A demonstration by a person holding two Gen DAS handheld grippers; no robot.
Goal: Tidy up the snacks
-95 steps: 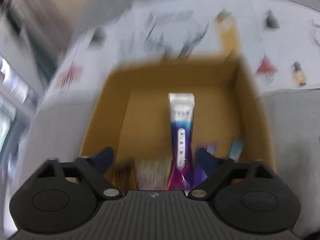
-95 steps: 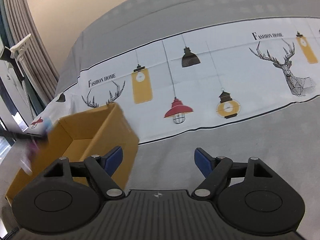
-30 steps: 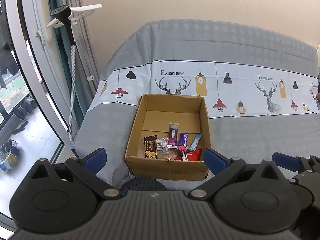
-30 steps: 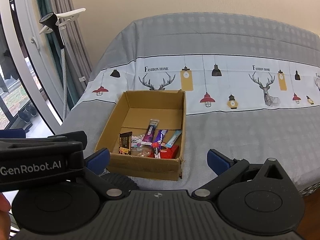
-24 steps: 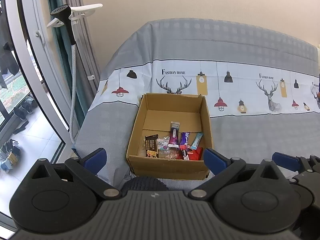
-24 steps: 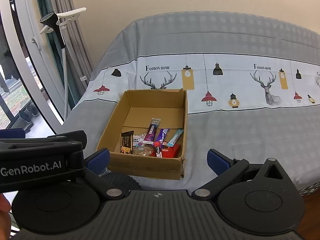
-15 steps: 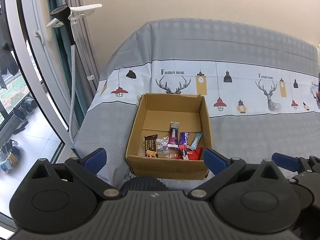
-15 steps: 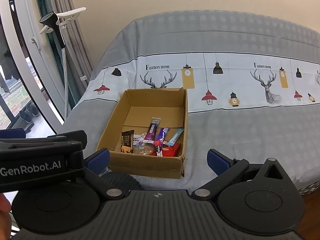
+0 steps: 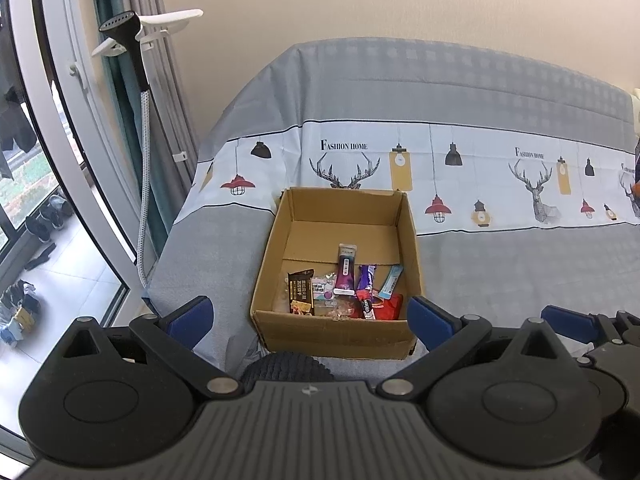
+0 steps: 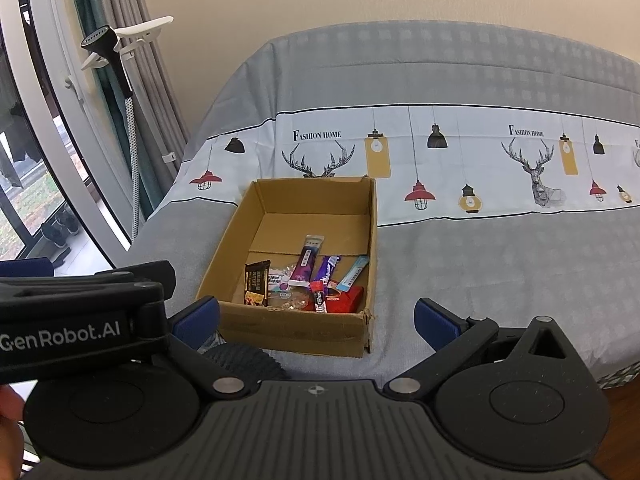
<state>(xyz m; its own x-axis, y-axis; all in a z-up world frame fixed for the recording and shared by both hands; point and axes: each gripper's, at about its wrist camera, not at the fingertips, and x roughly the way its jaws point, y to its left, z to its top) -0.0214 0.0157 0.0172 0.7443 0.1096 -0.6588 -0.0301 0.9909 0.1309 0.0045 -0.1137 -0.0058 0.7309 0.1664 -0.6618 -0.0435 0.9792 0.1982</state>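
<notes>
**Snacks sitting in box; both grippers held back, spread, holding nothing**

The bed, covered in grey cloth with a white band of deer and lamp prints, is filling most of both views. The window and curtain are standing at 9 o'clock, with a garment steamer rising in front of them at 10 o'clock.

The cardboard box is lying open on the bed near its left edge, at centre in the left wrist view and slightly toward 9 o'clock of centre in the right wrist view.

The left gripper is hanging short of the box's near wall, fingers spread wide, nothing between them. The right gripper is likewise released and empty, with the left gripper's body crossing its view at 8 o'clock.

The snacks are lying bunched along the box's near wall: a brown packet leftmost, a clear pink-print packet touching it, a purple stick pointing toward 12 o'clock, a blue-purple bar, a light blue stick rightmost, and a red packet at the near right corner. The far half of the box floor is showing bare cardboard.
</notes>
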